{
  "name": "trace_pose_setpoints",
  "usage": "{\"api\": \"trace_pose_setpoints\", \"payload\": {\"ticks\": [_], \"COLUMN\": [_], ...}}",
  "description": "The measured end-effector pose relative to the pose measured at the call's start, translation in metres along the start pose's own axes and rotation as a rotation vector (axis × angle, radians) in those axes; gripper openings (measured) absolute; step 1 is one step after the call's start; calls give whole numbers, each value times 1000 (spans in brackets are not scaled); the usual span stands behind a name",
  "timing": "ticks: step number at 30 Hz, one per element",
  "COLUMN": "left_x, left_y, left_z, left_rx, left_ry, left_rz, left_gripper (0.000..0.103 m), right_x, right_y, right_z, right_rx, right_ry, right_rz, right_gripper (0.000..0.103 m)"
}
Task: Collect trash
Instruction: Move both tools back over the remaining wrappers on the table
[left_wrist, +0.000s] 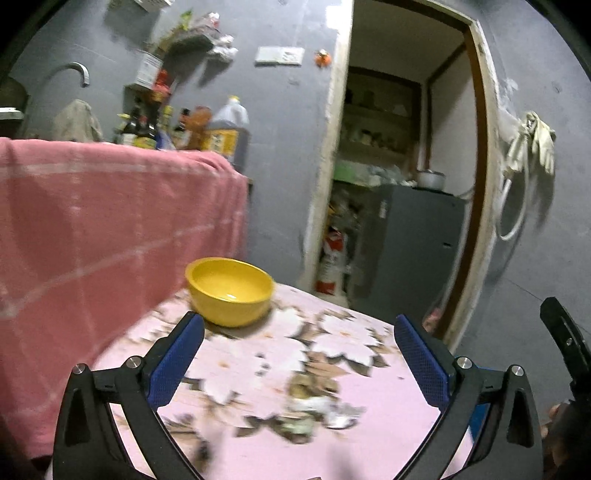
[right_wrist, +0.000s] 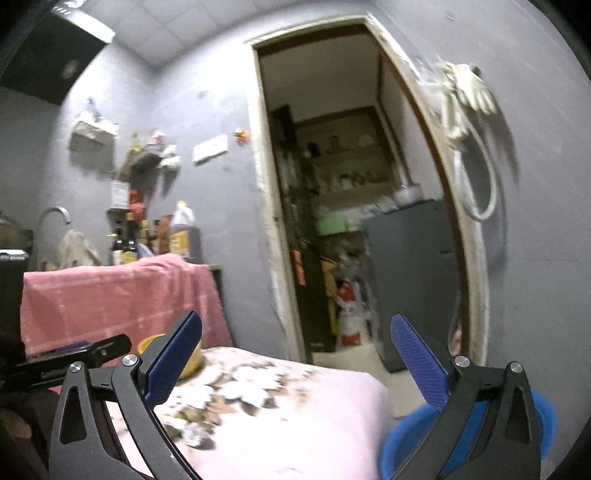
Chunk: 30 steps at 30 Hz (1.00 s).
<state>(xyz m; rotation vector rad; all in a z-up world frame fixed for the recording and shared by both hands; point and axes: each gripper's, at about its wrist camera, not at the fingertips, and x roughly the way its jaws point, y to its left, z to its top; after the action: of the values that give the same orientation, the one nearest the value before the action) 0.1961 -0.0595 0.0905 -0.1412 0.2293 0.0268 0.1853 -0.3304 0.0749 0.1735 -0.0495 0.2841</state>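
We see a dim room lit from overhead, with a bright ceiling panel (right_wrist: 99, 33) glaring at the top of the right wrist view. Motion blur smears both views: the crumpled scraps (left_wrist: 317, 410) on the desk (left_wrist: 369, 387) are soft, and the hanging gloves (right_wrist: 469, 92) streak. Fisheye distortion bows the doorway (left_wrist: 480, 184), and dark vignetting rings the corners. Hung items cast soft shadows on the grey wall (left_wrist: 280, 147).

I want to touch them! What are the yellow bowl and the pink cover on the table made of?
The yellow bowl looks like smooth, glossy plastic: even colour and a soft shine inside. The pink cover looks like soft printed cloth, matte, drooping over the table edge. Blur leaves both uncertain.
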Motion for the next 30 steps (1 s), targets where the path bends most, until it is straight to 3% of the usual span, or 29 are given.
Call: {"api": "trace_pose_setpoints", "payload": {"ticks": [10, 15, 22, 30], "left_x": [-19, -20, -7, 22], "left_y": [50, 65, 73, 58], "left_z": [-3, -10, -19, -28], "left_rx": [22, 46, 46, 91], "left_ry": [-51, -43, 42, 193], "left_rz": [69, 70, 32, -36], "left_gripper": [101, 101, 101, 100], "right_x": [13, 22, 45, 68], "right_y": [60, 82, 90, 81], "right_z": [-13, -23, -40, -58], "right_rx": [-111, -190, -228, -210], "right_ry": [-4, 37, 182, 357], "right_rz": [118, 157, 154, 152], "right_gripper": [103, 103, 103, 102]}}
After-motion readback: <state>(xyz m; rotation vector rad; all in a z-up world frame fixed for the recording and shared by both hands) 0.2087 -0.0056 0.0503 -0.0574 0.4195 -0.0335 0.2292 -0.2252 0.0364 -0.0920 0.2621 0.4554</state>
